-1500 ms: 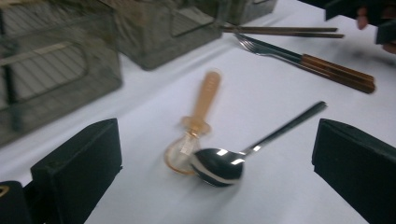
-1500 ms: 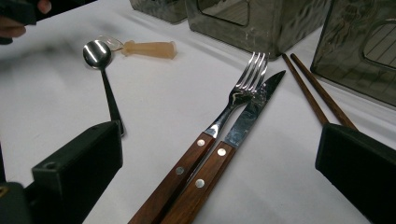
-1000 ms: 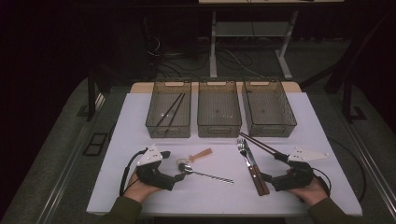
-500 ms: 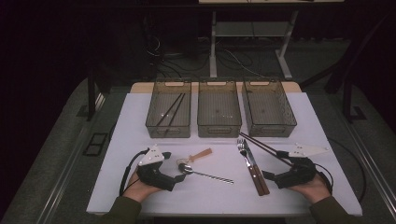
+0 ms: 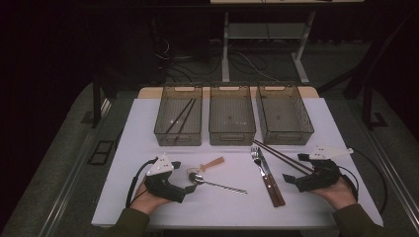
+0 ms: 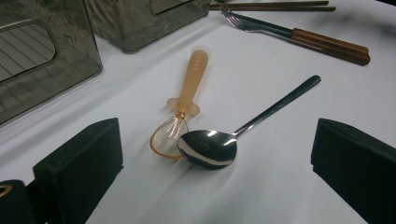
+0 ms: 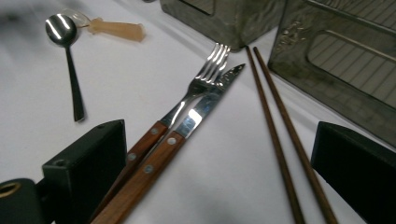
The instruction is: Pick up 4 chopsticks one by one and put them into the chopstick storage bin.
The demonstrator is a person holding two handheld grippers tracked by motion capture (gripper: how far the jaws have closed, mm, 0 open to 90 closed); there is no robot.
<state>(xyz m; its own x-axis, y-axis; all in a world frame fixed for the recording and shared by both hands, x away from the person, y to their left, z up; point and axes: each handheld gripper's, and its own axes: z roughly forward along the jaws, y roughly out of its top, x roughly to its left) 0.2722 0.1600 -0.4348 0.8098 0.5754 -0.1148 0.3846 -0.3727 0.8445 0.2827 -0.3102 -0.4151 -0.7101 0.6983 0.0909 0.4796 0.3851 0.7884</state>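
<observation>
The fingers (image 6: 74, 163) of the left gripper (image 5: 185, 190) stand wide apart with nothing between them, resting low on the white counter (image 5: 148, 128) at about seven o'clock, held by the person's left hand (image 5: 148, 200). Just ahead of them lies a polished steel spoon (image 6: 210, 147), its bowl touching and partly overlapping the clear amber bowl of a small orange plastic spoon (image 6: 187, 93); the plastic handle carries faint raised lettering too small to read. The steel spoon's dark handle runs off toward three o'clock in the high view. The fingers (image 7: 86, 161) of the right gripper (image 5: 291, 180) are likewise spread apart and empty, at about four o'clock on the counter, in the person's right hand (image 5: 341, 195). In front of them a steel fork with a riveted brown wooden handle (image 7: 196, 88) and a steel knife with a matching wooden handle (image 7: 173, 149) lie side by side, touching, their tips toward twelve o'clock. Just beside these, a pair of dark brown wooden chopsticks (image 7: 280, 140) lies slanted, close to the right gripper. Along twelve o'clock stand three smoky translucent plastic bins: the left bin (image 5: 163, 129) holds another pair of dark chopsticks (image 5: 180, 116); the middle bin (image 5: 232, 136) and right bin (image 5: 306, 129) stand alongside.
</observation>
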